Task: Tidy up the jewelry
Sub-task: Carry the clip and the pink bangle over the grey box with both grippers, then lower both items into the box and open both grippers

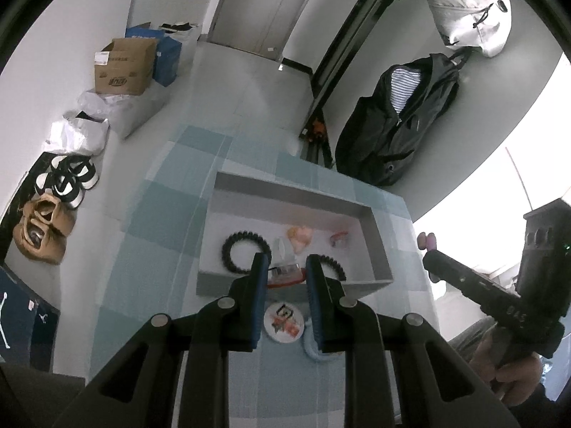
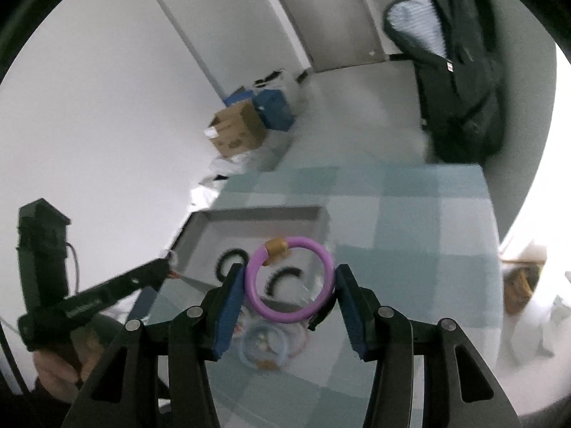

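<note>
Covers the table in pale and teal squares: a checked cloth. Sits on that cloth toward its far side, open-topped and shallow: a grey tray.

Hovers over the tray's near wall, tilted downward: left gripper, jaws drawn close and clamped on a small clear-and-red piece; too blurred to name more exactly.

Hangs above the cloth just right of the tray, gripped by a hand: right gripper, blue pads partly apart and pressed on either side of a purple bangle. Stands upright between the pads, clear of the table, with a gold-brown collar on its top edge.

Lies flat on the tray floor at the left: a black bead bracelet. Lies near the tray's front wall, partly hidden behind the left gripper's finger: a second black bead bracelet.

Rests on the cloth just in front of the tray: a round white badge with red and black print. Touches or nearly touches its right side: a pale blue ring.

Sits mid-tray: a small peach-coloured piece.
</note>
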A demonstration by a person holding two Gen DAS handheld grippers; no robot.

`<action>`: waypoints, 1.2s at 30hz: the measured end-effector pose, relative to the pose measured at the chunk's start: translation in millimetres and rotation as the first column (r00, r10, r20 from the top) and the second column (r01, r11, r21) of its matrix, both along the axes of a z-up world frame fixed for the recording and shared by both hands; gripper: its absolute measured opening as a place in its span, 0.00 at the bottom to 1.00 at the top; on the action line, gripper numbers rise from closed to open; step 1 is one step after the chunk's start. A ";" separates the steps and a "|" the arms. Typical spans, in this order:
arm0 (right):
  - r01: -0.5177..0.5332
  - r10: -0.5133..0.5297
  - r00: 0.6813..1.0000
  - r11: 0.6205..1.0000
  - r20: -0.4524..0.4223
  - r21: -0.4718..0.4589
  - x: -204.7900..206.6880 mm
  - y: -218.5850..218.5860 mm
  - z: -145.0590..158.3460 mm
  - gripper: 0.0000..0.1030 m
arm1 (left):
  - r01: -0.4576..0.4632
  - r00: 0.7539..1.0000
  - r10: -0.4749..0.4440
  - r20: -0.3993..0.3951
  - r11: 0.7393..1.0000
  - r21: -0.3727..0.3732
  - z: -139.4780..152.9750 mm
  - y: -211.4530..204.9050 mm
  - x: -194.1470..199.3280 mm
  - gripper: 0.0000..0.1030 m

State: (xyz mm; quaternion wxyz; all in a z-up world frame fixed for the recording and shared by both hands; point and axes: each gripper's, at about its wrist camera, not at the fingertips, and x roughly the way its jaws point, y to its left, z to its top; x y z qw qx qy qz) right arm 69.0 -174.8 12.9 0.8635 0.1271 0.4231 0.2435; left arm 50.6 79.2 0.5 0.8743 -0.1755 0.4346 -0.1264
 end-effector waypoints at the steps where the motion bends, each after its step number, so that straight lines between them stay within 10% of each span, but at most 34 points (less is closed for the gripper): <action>1: -0.007 0.007 1.000 1.000 0.003 0.003 2.7 2.7 3.1 0.49 | 0.000 1.000 0.000 -0.002 1.000 -0.004 0.7 -0.4 1.9 0.16; 36: -0.136 0.138 0.983 0.990 -0.118 0.017 79.6 56.8 -17.9 0.49 | 0.127 0.980 -0.140 -0.141 0.987 -0.100 -36.1 -11.6 76.4 0.16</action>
